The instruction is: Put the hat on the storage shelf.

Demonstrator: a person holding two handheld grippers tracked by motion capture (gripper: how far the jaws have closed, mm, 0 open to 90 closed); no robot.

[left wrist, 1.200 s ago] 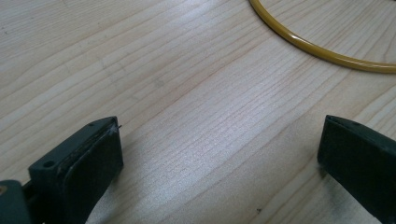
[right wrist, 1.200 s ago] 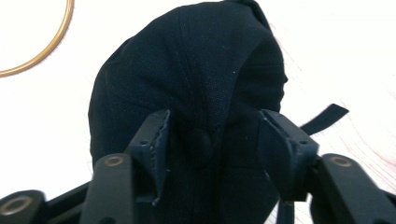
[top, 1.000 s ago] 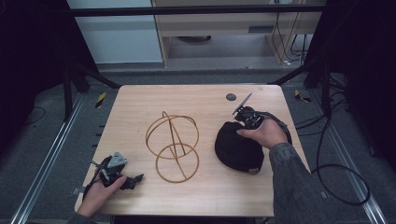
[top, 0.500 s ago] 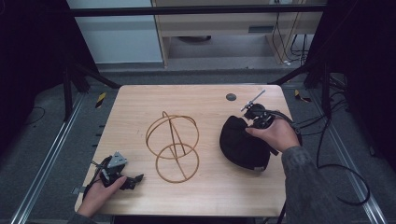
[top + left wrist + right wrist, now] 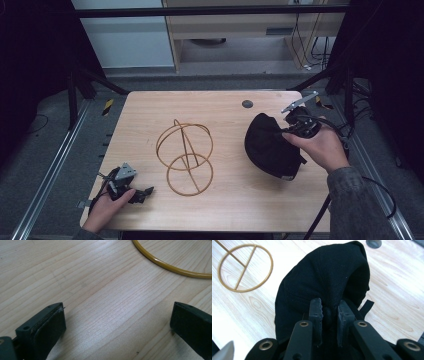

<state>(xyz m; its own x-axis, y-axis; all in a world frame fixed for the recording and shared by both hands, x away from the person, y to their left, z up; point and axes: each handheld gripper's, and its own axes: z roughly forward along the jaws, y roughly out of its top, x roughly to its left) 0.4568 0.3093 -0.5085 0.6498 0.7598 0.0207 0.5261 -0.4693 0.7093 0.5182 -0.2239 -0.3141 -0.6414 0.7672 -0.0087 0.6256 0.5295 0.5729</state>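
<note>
A black cap (image 5: pixel 270 145) (image 5: pixel 324 282) hangs tilted above the right side of the wooden table (image 5: pixel 220 107). My right gripper (image 5: pixel 282 131) (image 5: pixel 329 315) is shut on a bunched fold of the cap's fabric, holding it off the wood. A gold wire stand (image 5: pixel 185 155) made of rings sits at the table's middle; its ring (image 5: pixel 244 267) lies to the upper left in the right gripper view. My left gripper (image 5: pixel 142 192) (image 5: pixel 117 322) rests open on the table near the front left corner, nothing between its jaws, with an arc of the gold ring (image 5: pixel 170 265) just ahead.
A small dark round grommet (image 5: pixel 247 104) (image 5: pixel 374 243) sits in the table near its far edge. Metal rails (image 5: pixel 50 175) run along the floor on both sides. Cables (image 5: pixel 350 135) trail off the right edge.
My right hand has lifted the cap and carried it to the right, so it now hangs tilted instead of lying flat. The left hand stays put.
</note>
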